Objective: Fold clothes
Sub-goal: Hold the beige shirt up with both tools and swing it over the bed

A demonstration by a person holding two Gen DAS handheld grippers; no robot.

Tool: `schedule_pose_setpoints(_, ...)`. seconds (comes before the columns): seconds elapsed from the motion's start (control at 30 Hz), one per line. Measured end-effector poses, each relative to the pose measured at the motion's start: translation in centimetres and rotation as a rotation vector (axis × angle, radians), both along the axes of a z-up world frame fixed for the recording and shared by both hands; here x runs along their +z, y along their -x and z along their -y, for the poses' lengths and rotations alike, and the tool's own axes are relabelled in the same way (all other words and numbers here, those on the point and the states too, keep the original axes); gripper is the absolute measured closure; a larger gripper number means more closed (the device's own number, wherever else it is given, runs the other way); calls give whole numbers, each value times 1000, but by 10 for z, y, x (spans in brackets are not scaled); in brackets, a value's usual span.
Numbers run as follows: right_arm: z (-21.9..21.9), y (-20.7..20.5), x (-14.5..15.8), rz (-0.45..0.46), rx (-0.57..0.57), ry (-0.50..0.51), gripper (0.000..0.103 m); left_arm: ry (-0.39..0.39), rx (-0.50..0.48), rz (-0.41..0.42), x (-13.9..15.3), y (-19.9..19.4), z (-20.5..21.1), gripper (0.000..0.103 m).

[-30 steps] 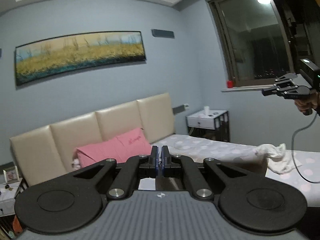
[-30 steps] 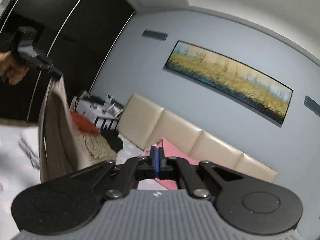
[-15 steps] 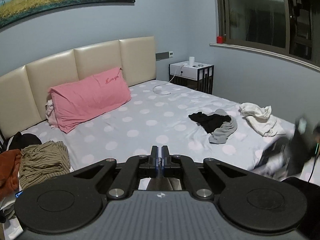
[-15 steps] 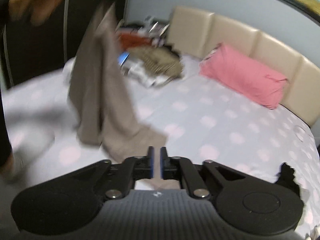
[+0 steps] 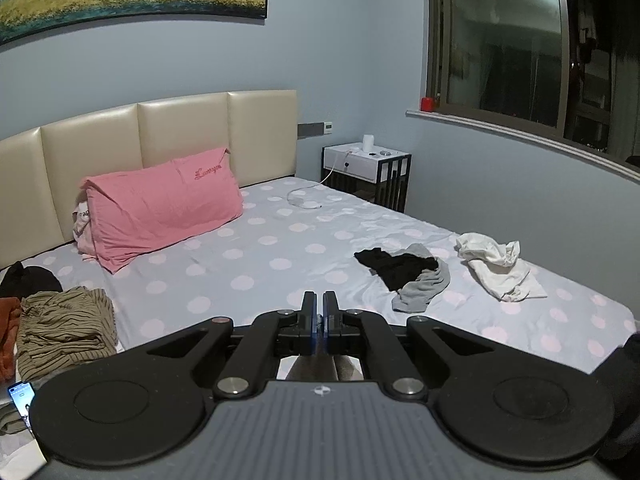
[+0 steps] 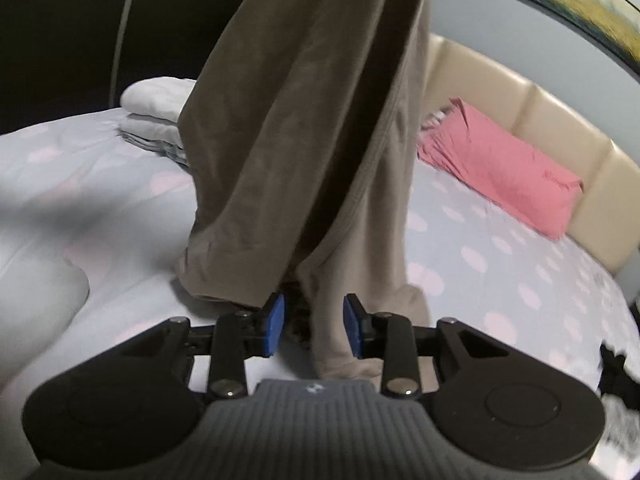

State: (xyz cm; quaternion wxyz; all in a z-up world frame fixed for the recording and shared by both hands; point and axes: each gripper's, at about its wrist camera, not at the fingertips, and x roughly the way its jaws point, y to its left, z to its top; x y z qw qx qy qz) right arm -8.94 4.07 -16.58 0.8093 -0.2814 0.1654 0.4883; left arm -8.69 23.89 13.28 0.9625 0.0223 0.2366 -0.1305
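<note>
A long taupe garment (image 6: 304, 120) hangs from above in the right wrist view, its lower end resting on the spotted bed sheet (image 6: 480, 280). My left gripper (image 5: 319, 308) is shut, and a strip of the same taupe cloth (image 5: 316, 366) shows hanging under its fingers. My right gripper (image 6: 314, 326) is low at the garment's bottom end. Its jaws are opening, and one hanging fold of the cloth lies between the blue pads (image 6: 274, 322) without being pinched.
On the bed lie a pink pillow (image 5: 160, 204), a black and grey clothes heap (image 5: 404, 272), a crumpled white garment (image 5: 496, 264), a striped olive garment (image 5: 60, 328) and a phone (image 5: 22, 394). Folded white laundry (image 6: 156, 116) is stacked behind the taupe garment. A nightstand (image 5: 366, 168) stands under the window.
My right gripper has dropped from high up to the garment's bottom end and its jaws have parted. The left gripper has sunk and tipped from the wall toward the bed, still shut.
</note>
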Motion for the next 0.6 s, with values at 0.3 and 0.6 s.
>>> schedule_pose_setpoints(0.3, -23, 6, -26, 62, -165, -66, 70, 10, -30, 23, 10, 1, 5, 102)
schedule_pose_setpoints(0.6, -21, -13, -32, 155, -239, -118, 61, 17, -49, 26, 10, -1, 12, 102)
